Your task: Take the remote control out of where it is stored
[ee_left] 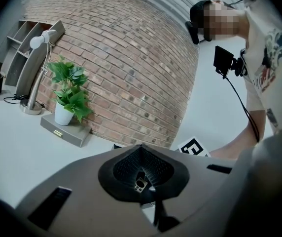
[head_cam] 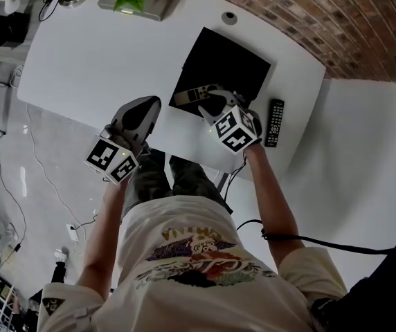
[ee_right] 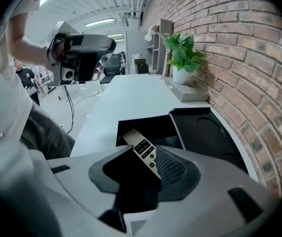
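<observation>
Right hand-held gripper (ee_right: 143, 164): we had jaws half apart astride remote (ee_right: 137, 142), not gripping.
Left hand-held gripper (ee_left: 141, 154): jaws together, empty.
Risk: closing off-centre could have tipped remote into box (ee_right: 205, 132).

readable text: none really | shirt print (head_cam: 196, 254): lettering too warped | remote (ee_right: 140, 144) between right gripper (ee_right: 142, 157) jaws: button labels too tiny | marker cube (head_cam: 238, 131): just patterns
</observation>
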Action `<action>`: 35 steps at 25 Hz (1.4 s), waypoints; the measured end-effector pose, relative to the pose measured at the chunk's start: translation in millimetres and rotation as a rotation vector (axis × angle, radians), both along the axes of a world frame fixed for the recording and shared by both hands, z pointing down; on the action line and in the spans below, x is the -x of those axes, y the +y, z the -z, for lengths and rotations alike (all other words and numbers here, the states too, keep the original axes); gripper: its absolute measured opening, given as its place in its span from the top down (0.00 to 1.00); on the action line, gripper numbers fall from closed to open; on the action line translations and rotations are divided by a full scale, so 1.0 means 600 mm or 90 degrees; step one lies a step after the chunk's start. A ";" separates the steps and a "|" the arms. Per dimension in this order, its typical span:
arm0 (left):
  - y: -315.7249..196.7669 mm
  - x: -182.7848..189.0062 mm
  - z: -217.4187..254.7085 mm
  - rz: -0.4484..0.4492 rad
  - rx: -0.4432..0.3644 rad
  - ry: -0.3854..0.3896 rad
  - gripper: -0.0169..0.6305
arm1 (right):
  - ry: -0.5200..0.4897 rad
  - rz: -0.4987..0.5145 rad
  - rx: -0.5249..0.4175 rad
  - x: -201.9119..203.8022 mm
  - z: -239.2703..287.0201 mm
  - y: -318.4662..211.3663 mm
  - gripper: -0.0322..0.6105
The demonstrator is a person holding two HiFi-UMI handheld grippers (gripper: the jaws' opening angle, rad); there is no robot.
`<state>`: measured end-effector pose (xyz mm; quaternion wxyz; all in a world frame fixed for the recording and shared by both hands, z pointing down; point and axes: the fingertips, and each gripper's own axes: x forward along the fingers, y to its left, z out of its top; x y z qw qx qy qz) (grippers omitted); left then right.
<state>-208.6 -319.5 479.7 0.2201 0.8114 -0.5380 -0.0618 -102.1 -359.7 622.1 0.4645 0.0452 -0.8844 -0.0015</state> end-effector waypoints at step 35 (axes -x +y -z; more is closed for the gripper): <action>0.050 0.017 -0.042 0.091 0.030 0.032 0.97 | 0.228 0.375 -0.124 0.045 -0.111 0.004 0.58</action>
